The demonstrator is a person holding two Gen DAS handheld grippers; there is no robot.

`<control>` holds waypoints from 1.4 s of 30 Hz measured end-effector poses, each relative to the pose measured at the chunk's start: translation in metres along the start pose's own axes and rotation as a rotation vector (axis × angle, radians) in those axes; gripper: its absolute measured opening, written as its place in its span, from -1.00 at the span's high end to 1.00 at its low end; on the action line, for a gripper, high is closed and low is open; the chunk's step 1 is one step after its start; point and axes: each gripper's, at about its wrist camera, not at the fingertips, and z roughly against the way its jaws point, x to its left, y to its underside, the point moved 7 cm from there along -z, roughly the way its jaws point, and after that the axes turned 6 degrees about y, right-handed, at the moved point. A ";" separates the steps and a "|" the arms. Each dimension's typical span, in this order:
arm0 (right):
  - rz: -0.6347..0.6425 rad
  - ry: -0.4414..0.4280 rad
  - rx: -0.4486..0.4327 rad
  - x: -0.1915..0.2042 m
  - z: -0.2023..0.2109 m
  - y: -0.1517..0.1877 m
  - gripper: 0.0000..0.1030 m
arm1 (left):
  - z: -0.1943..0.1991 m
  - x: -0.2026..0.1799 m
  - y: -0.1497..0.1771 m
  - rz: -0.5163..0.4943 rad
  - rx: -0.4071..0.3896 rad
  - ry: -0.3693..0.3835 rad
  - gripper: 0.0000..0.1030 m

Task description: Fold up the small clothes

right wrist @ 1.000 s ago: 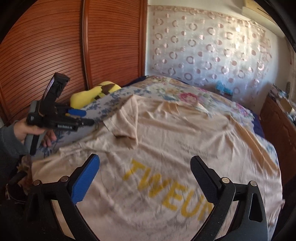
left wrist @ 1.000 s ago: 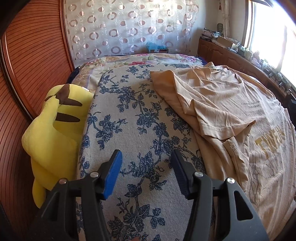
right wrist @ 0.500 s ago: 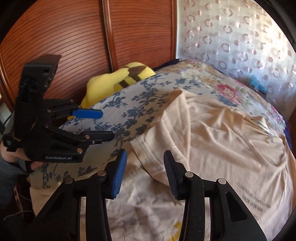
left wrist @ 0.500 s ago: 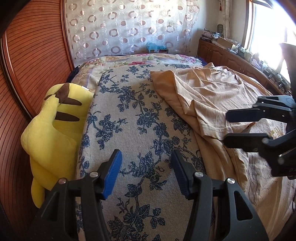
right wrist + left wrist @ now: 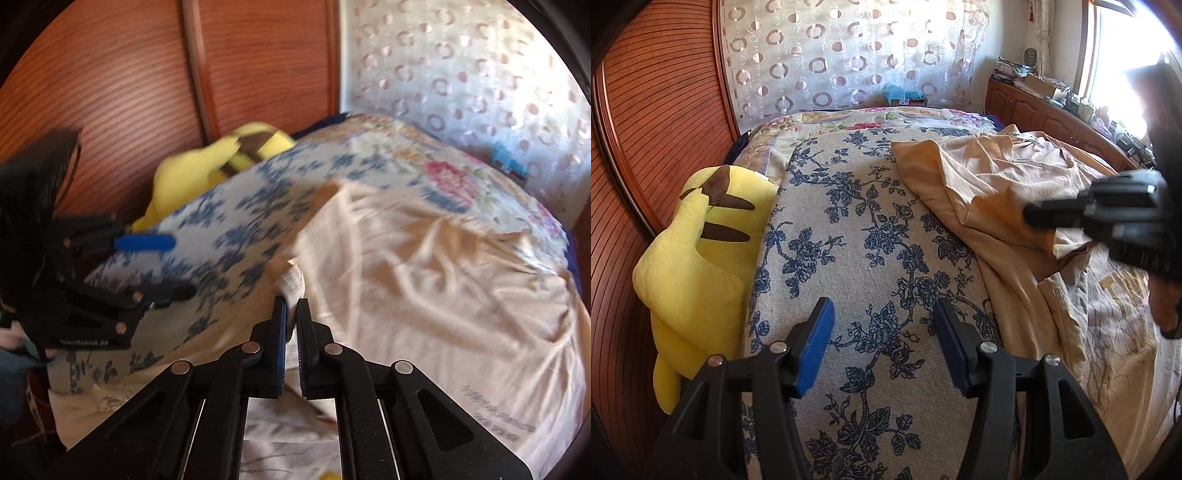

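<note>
A beige T-shirt [image 5: 1004, 184] with yellow lettering lies spread and rumpled on the right half of the bed; it also shows in the right wrist view [image 5: 424, 266]. My right gripper [image 5: 291, 314] is shut on the folded sleeve edge [image 5: 293, 284] of the shirt. From the left wrist view the right gripper [image 5: 1056, 216] reaches in from the right over the sleeve. My left gripper [image 5: 882, 332] is open and empty above the blue floral bedspread [image 5: 857, 240], left of the shirt. It also shows at the left of the right wrist view [image 5: 159, 266].
A yellow plush toy [image 5: 698, 251] lies on the bed's left edge against the wooden wardrobe doors [image 5: 646, 129]. A curtain [image 5: 849, 55] hangs behind the bed. A wooden cabinet with clutter [image 5: 1052, 107] runs along the right under a bright window.
My right gripper has swung left to the shirt's sleeve, narrowed and closed on its edge. My left gripper has stayed open and nearly still.
</note>
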 end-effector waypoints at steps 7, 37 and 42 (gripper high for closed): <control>-0.118 0.121 -0.044 -0.060 0.020 -0.009 0.96 | 0.000 0.000 0.000 0.001 0.000 0.001 -0.08; -0.042 -0.030 0.097 0.007 0.013 0.047 0.47 | 0.000 0.000 0.000 0.002 0.000 0.000 -0.09; -0.012 -0.057 0.074 0.009 0.029 0.055 0.95 | 0.000 0.000 0.000 0.003 0.000 0.000 -0.09</control>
